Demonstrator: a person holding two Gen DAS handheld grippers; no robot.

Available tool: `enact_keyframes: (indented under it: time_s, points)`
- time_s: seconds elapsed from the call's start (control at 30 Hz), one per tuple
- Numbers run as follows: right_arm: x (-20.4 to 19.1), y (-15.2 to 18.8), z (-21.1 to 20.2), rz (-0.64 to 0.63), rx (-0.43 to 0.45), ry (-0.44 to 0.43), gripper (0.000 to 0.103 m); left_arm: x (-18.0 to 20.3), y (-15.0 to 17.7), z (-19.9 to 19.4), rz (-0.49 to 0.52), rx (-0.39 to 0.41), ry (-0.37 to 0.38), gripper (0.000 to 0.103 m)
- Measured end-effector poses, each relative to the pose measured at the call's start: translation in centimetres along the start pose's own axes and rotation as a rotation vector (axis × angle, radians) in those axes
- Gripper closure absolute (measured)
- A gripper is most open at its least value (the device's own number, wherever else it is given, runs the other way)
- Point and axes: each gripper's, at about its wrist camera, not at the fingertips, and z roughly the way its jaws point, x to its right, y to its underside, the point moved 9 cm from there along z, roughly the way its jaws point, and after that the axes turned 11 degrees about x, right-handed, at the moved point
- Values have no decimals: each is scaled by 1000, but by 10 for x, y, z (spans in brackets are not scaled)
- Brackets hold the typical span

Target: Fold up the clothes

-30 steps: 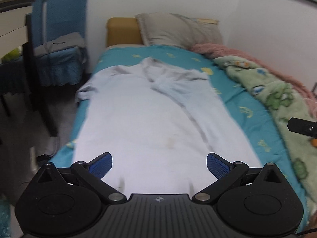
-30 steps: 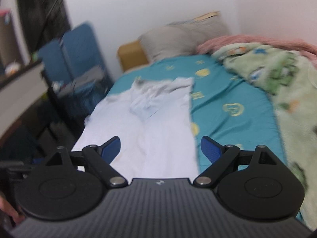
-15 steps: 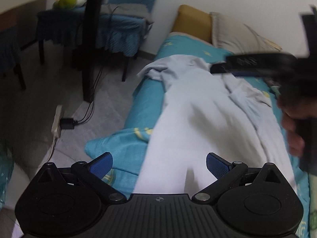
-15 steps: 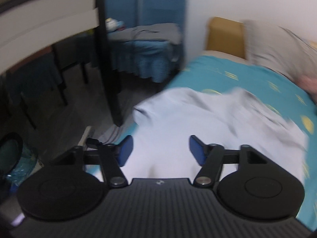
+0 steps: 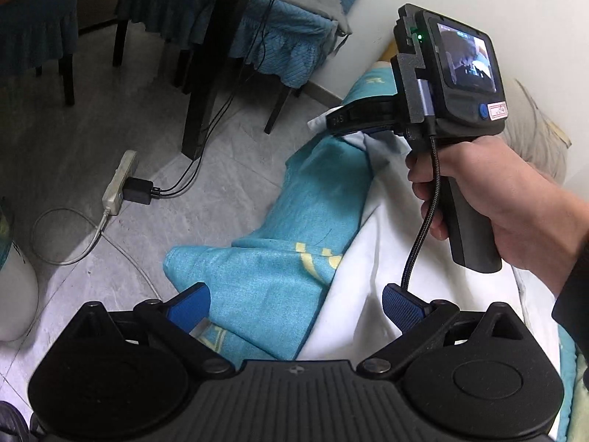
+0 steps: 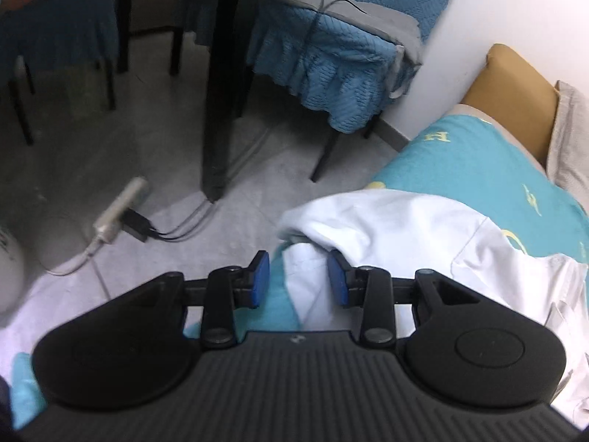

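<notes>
A pale white shirt (image 6: 405, 228) lies on the teal bedsheet (image 6: 478, 154), its left sleeve hanging at the bed's left edge. My right gripper (image 6: 299, 278) is half open, its blue pads either side of the sleeve cloth (image 6: 305, 269) without pinching it. In the left wrist view the right gripper (image 5: 353, 121) is held in a hand over the sleeve end. My left gripper (image 5: 294, 304) is wide open above the shirt's lower left edge (image 5: 368, 265) and the sheet (image 5: 279, 280), holding nothing.
Beside the bed is grey floor with a power strip (image 5: 117, 180) and cables. A dark table leg (image 6: 221, 84) and chairs with blue covers (image 6: 331, 62) stand near. A grey pillow (image 6: 570, 136) and tan headboard (image 6: 515, 88) are at the bed's head.
Both grippers have swung left and down to the bed's left edge. The right gripper has narrowed around the hanging sleeve. The left stays wide open.
</notes>
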Motion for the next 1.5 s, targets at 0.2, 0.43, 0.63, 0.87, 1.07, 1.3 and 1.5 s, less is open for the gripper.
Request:
enact_keyframes:
  time_s: [0.2, 0.43, 0.63, 0.87, 1.07, 1.3, 1.5]
  points:
    - [23, -15, -24, 84, 101, 51, 98, 12, -3, -9, -23, 39, 79, 2]
    - [106, -20, -109, 314, 304, 250, 98, 44, -11, -45, -12, 159, 269, 2]
    - [190, 60, -167, 571, 308, 448, 98, 66, -8, -57, 13, 184, 348, 2]
    - [241, 174, -203, 773, 207, 541, 95, 83, 6, -43, 82, 139, 337, 2]
    - [232, 190, -217, 707, 225, 494, 47, 87, 13, -32, 107, 115, 327, 2]
    - [181, 137, -197, 454, 293, 300, 36, 84, 15, -22, 107, 97, 306, 2]
    - [171, 130, -131, 352, 94, 261, 54, 84, 18, -21, 112, 88, 303, 2]
